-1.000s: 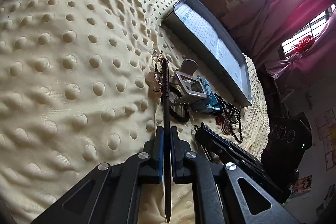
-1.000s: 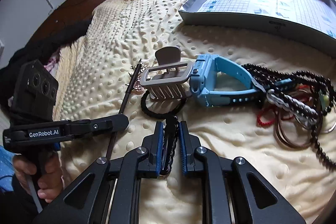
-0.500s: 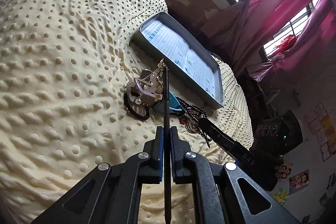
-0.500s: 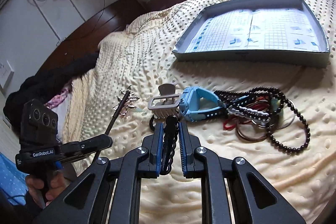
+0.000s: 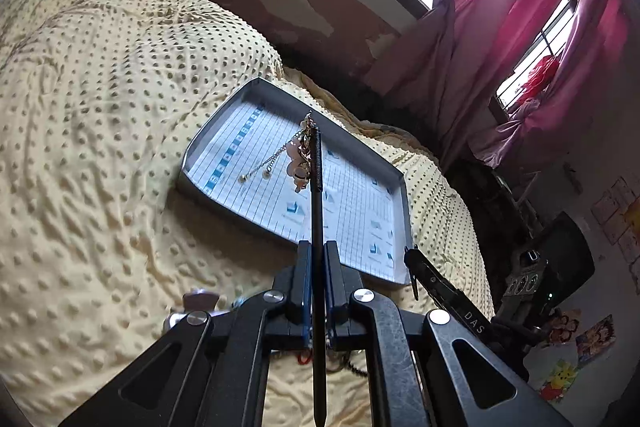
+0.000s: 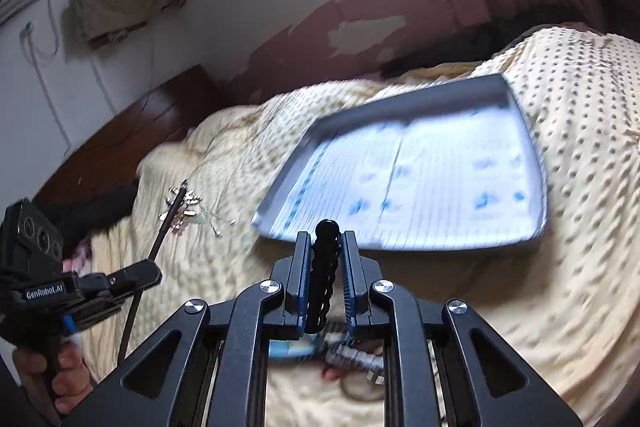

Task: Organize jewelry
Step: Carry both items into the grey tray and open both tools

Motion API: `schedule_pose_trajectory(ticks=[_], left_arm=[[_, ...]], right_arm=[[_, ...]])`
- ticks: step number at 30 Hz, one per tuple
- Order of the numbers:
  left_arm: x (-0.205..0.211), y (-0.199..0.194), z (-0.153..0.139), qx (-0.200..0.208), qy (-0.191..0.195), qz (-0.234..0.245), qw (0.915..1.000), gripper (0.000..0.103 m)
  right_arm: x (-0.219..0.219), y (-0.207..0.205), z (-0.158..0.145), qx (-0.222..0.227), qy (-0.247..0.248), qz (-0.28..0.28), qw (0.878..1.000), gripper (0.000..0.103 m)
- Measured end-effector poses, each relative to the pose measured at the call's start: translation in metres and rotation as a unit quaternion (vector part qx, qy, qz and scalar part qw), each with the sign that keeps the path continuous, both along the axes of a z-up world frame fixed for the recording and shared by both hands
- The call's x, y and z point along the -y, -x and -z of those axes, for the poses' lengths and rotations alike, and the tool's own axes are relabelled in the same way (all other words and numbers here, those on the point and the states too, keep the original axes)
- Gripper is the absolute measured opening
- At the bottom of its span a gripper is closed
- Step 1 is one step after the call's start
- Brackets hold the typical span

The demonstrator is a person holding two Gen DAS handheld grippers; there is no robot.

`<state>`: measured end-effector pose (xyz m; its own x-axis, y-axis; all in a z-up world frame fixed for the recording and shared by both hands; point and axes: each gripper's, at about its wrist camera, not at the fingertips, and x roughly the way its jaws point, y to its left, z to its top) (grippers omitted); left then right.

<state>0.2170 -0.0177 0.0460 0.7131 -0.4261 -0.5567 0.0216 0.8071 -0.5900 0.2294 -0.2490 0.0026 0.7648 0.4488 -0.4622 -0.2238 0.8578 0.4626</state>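
Left wrist view: the left gripper (image 5: 316, 287) is clamped narrow on a black hair stick (image 5: 317, 211), whose charm end (image 5: 299, 157) dangles pink-gold pendants and 2 fine chains. A second ago that end lay on the cream dotted blanket (image 5: 100, 131) among the jewelry pile; now it hangs lifted in front of the grey tray (image 5: 394, 183), over the tray's lined paper floor. Whether it is truly above the tray or only lined up with it by the camera angle, this view cannot settle. The right gripper's finger (image 5: 440, 291) shows just right of the tray's near corner.

Right wrist view: the right gripper (image 6: 326, 275) pinches a black beaded hair piece (image 6: 326, 259), raised and aimed at the tray's (image 6: 516, 95) near edge; the frame is blurred by motion. Here the hair stick (image 6: 168, 223) sits well left of the tray, over the blanket, so it has not reached the tray. The leftover pile (image 6: 352, 359) shows dimly on the near side of the tray, under the fingers.

Both pieces have left the bed together and travel trayward; my judgement is that placing them inside comes next, and the swinging chains could snag on the tray wall.
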Motion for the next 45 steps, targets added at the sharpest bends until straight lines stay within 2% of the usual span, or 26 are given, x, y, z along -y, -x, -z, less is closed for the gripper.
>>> schedule_pose_trajectory(ticks=[5, 11, 14, 18, 22, 31, 32, 33, 35, 36, 37, 38, 39, 41, 43, 45], left_arm=[[0.020, -0.055, 0.003, 0.000, -0.004, 0.004, 1.0000, 0.005], [0.051, -0.105, 0.028, -0.017, -0.014, 0.006, 0.9997, 0.006], [0.071, -0.120, 0.043, -0.028, -0.024, 0.019, 0.9992, 0.006], [0.089, -0.131, 0.060, -0.040, -0.032, 0.028, 0.9983, 0.006], [0.096, -0.137, 0.071, -0.048, -0.035, 0.031, 0.9978, 0.006], [0.102, -0.135, 0.067, -0.046, -0.060, 0.049, 0.9959, 0.006], [0.101, -0.134, 0.066, -0.045, -0.059, 0.052, 0.9959, 0.006], [0.100, -0.133, 0.065, -0.046, -0.057, 0.053, 0.9959, 0.006], [0.097, -0.128, 0.063, -0.044, -0.058, 0.052, 0.9960, 0.006], [0.096, -0.125, 0.061, -0.042, -0.059, 0.053, 0.9960, 0.007], [0.095, -0.122, 0.059, -0.041, -0.062, 0.054, 0.9958, 0.010], [0.093, -0.119, 0.057, -0.039, -0.068, 0.052, 0.9956, 0.018], [0.092, -0.114, 0.054, -0.033, -0.074, 0.050, 0.9955, 0.025], [0.089, -0.100, 0.046, -0.015, -0.082, 0.045, 0.9955, 0.065], [0.083, -0.085, 0.038, 0.007, -0.079, 0.041, 0.9960, 0.085], [0.078, -0.065, 0.027, 0.029, -0.085, 0.037, 0.9953, 0.088]], right_arm=[[0.018, -0.036, 0.007, -0.019, 0.002, 0.039, 0.999, 0.013], [0.038, -0.058, 0.023, -0.023, 0.046, 0.057, 0.997, 0.013], [0.044, -0.067, 0.030, -0.028, 0.043, 0.061, 0.997, 0.013], [0.045, -0.078, 0.043, -0.042, 0.025, 0.068, 0.997, 0.013], [0.034, -0.084, 0.054, -0.058, 0.068, 0.057, 0.994, 0.013], [0.043, -0.081, 0.056, -0.062, 0.063, 0.053, 0.995, 0.014], [0.045, -0.079, 0.056, -0.062, 0.061, 0.055, 0.995, 0.016], [0.048, -0.078, 0.056, -0.062, 0.058, 0.057, 0.995, 0.026], [0.053, -0.074, 0.055, -0.057, 0.047, 0.059, 0.996, 0.037], [0.056, -0.071, 0.053, -0.055, 0.043, 0.060, 0.996, 0.037], [0.058, -0.069, 0.051, -0.052, 0.042, 0.061, 0.996, 0.037], [0.060, -0.065, 0.048, -0.048, 0.042, 0.061, 0.996, 0.039], [0.062, -0.060, 0.045, -0.042, 0.044, 0.064, 0.996, 0.044], [0.061, -0.051, 0.038, -0.031, 0.047, 0.067, 0.996, 0.052], [0.060, -0.039, 0.030, -0.018, 0.055, 0.068, 0.996, 0.056], [0.057, -0.027, 0.021, -0.003, 0.070, 0.066, 0.995, 0.062]])
